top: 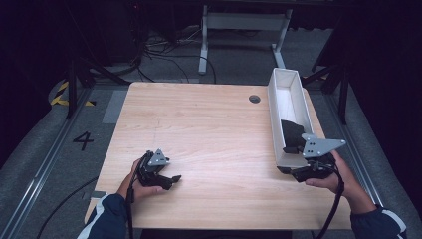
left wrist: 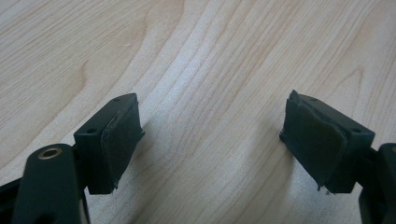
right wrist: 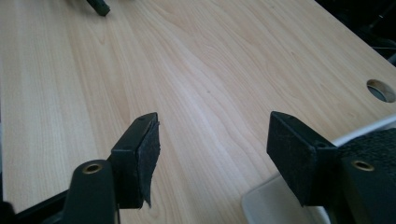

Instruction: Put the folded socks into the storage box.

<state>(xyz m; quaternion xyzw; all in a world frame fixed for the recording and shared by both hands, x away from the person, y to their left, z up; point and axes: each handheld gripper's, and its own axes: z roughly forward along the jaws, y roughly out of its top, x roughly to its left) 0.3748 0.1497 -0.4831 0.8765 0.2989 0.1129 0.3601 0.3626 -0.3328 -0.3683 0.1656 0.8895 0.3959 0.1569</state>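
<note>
My left gripper rests low over the near left part of the wooden table, held in a hand. In the left gripper view its jaws stand wide open over bare wood. My right gripper is at the near end of a long white tray on the table's right side. In the right gripper view its jaws stand open with nothing between them, one over the table and one over the tray's corner. A black thing lies in the tray just beyond this gripper; I cannot tell what it is.
A round cable hole sits in the table beside the tray's far half. Beyond the far edge are a white frame leg and loose cables on the floor. A rail runs along the floor on the left.
</note>
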